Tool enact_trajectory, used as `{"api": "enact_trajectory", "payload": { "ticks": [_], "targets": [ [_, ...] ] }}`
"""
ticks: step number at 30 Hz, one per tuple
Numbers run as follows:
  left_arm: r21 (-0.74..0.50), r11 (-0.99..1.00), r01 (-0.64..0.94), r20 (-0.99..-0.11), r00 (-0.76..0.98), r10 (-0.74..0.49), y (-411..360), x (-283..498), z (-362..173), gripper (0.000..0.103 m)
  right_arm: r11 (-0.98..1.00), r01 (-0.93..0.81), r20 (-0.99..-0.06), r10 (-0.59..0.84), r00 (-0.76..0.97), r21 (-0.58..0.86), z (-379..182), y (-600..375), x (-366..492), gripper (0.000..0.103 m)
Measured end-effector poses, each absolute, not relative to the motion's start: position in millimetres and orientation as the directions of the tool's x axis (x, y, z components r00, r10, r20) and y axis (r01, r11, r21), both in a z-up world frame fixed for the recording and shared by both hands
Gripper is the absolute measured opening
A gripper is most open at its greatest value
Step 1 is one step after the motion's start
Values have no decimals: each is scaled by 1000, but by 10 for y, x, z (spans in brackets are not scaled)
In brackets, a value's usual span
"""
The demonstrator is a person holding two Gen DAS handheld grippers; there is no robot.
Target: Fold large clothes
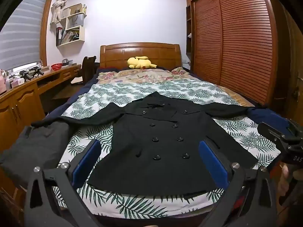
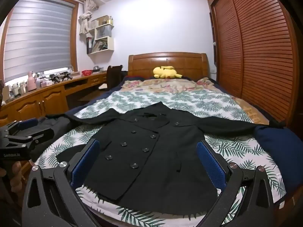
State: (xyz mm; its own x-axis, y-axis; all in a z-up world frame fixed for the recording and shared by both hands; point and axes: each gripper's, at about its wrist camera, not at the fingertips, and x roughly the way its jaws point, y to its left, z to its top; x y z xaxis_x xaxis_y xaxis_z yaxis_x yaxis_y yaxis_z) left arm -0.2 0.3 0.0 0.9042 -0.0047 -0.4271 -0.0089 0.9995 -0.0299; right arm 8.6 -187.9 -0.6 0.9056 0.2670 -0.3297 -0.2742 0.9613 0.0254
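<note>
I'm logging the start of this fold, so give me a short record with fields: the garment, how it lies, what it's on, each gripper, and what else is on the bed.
garment: black double-breasted coat
lay: flat, front up, buttoned, both sleeves spread out sideways
surface: leaf-print sheet on the bed
left gripper: open, above the hem, holding nothing
right gripper: open, above the hem, holding nothing
also on bed: yellow plush toy by the headboard; grey garment at the left edge

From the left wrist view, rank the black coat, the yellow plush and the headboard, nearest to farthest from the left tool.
1. Black coat: spread flat on the bed just ahead of the open left tool, its hem lowest in frame.
2. Yellow plush: lying at the head of the bed, centre.
3. Headboard: wooden, right behind the plush, against the wall.
</note>
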Motion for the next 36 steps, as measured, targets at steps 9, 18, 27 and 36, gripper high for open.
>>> {"api": "enact_trajectory", "payload": {
  "ticks": [9,18,27,36],
  "targets": [
    [-30,999,-20,-423,906,5,2,12,25,103,961,-275,-331,268,905,25,-15,-1883,75,103],
    [-40,999,-24,-413,911,5,21,3,-1,103,961,-275,-331,268,905,28,-5,-1882,71,103],
    [-33,999,-26,-411,912,10,-13,-13,44,103,960,-277,-331,271,904,30,-1,-1883,63,103],
    [-35,999,-24,-409,912,8,-5,-18,45,103,961,-276,-330,271,904,33,3,-1887,52,103]
  ]
}}
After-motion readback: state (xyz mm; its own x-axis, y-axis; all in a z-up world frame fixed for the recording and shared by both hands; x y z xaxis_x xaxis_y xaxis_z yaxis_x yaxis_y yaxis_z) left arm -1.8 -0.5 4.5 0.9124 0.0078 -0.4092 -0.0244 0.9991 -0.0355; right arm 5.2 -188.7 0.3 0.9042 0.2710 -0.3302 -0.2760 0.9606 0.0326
